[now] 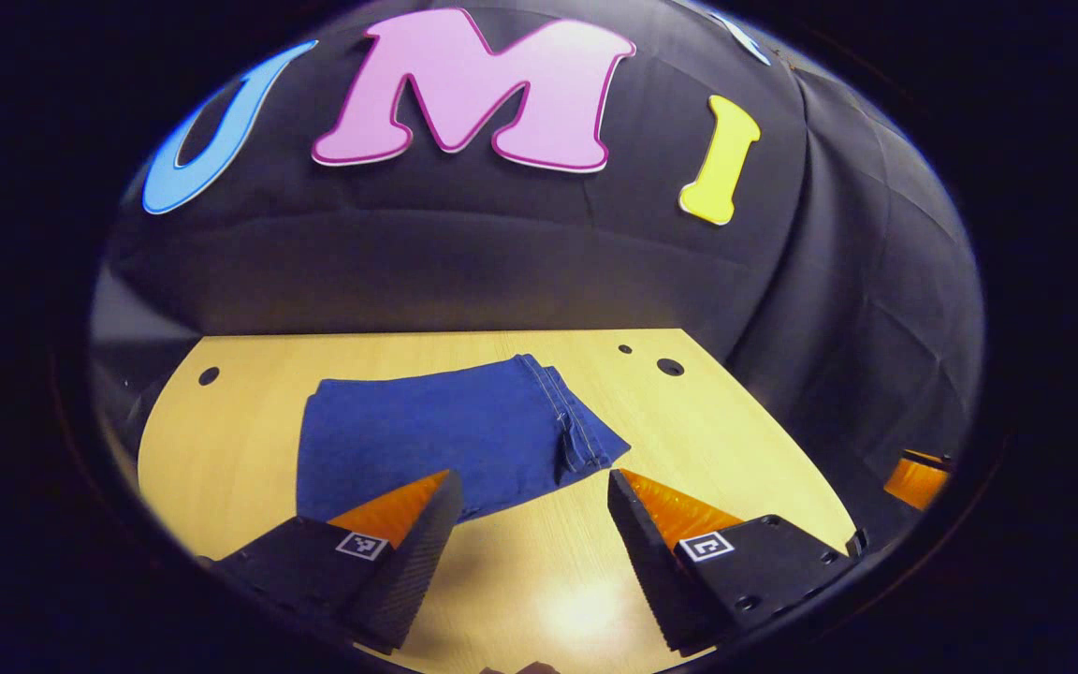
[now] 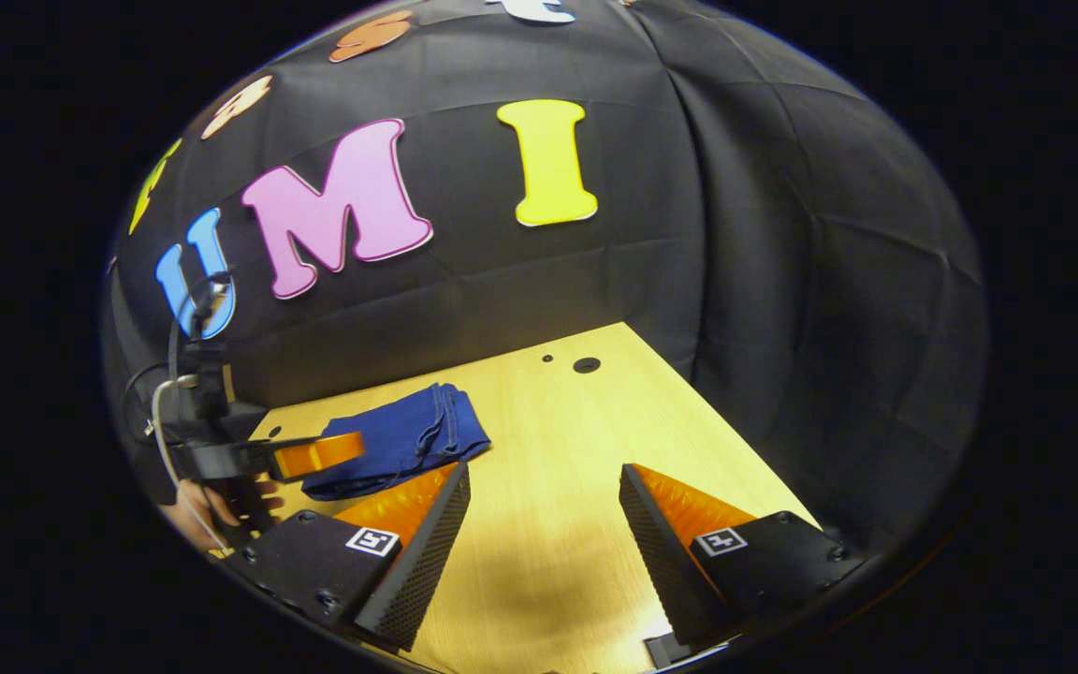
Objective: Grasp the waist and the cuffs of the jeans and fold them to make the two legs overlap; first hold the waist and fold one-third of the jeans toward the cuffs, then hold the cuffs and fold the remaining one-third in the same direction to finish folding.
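While both grippers hang above the table with their jaws spread wide and nothing between them, the dark blue denim jeans lie folded into a compact, roughly rectangular bundle on the pale wooden tabletop. In the left gripper view, the left gripper hovers just near of the bundle's near edge, released. A stitched hem or seam runs down the bundle's right end, where a corner of cloth pokes out toward the right.

In the right gripper view, the right gripper hovers over bare wood to the right of the jeans, also released. The other gripper and part of a hand show at the far left of that view.

Judging by the look, the folding seems finished or nearly so. Denim is soft but fairly heavy and thick; stacked layers will sag and slide if lifted. Any further hold is best taken at the seamed right end, pinching all layers together.
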